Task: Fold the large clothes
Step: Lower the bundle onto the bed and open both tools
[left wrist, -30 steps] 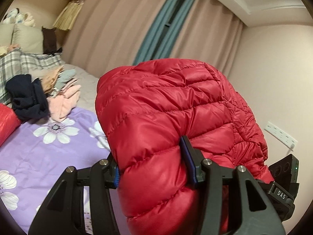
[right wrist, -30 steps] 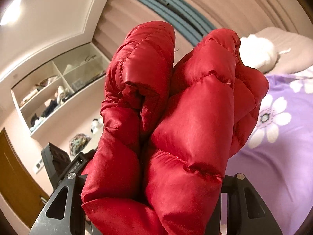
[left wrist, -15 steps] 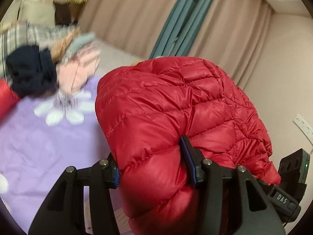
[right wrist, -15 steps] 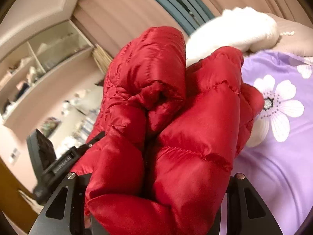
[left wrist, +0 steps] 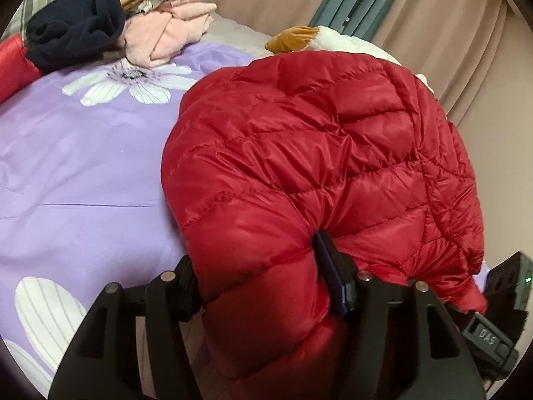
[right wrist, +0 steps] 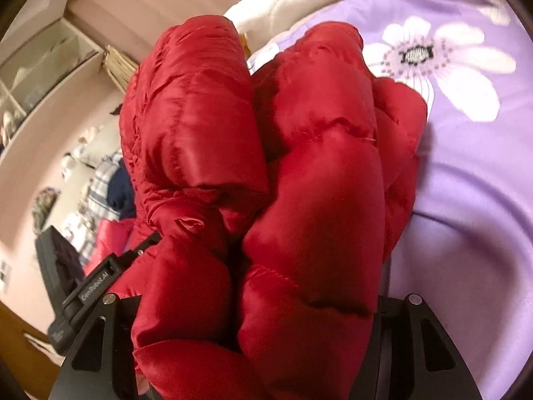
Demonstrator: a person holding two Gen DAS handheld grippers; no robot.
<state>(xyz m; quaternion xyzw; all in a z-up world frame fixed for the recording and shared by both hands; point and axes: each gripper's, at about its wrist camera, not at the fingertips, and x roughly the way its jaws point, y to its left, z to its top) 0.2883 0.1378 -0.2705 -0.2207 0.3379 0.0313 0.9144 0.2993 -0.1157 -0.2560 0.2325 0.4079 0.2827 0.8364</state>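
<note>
The red down jacket [left wrist: 319, 153] is clamped as a thick bunched roll in the left hand-held gripper [left wrist: 260, 283], and a doubled bundle of it [right wrist: 266, 173] is pinched in the right hand-held gripper [right wrist: 263, 326], whose fingertips are hidden by the fabric. The jacket is held above the bed's purple floral sheet [left wrist: 83, 153], apparently not yet laid down. The slick, puffy shell could be squeezed out of either grip if tension is added, and the fold would be lost. Uneven lowering could leave the layers skewed. Farther off, the pile of clothes [left wrist: 133, 23] and the white plush toy [left wrist: 336, 38] could be brushed or covered if the jacket is set down too far up the bed.
</note>
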